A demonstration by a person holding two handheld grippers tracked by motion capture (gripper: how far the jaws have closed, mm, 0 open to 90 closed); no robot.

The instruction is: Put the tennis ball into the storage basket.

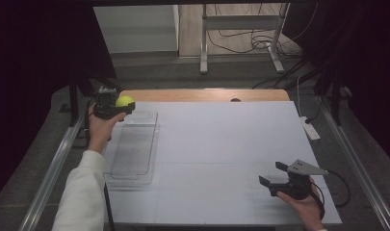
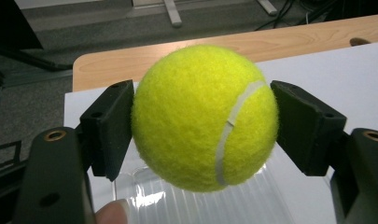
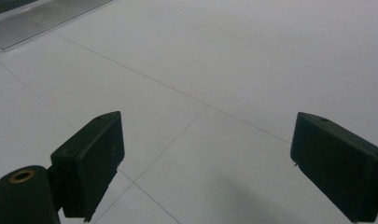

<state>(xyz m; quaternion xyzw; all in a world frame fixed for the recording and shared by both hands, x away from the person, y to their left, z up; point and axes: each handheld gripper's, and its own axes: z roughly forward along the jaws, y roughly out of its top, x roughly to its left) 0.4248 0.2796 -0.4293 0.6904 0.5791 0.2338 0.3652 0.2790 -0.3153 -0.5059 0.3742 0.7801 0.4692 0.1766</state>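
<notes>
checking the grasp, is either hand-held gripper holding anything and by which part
The left hand-held gripper holds a tennis ball, one jaw pressed on each opposite side at its widest part. The right hand-held gripper is open and holds nothing.

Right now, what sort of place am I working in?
Probably a lab or recording rig, not a home: a white-covered table ringed by black curtains, with loose cables on the floor by a metal stand. The left gripper holds a tennis ball above a clear tray.
</notes>
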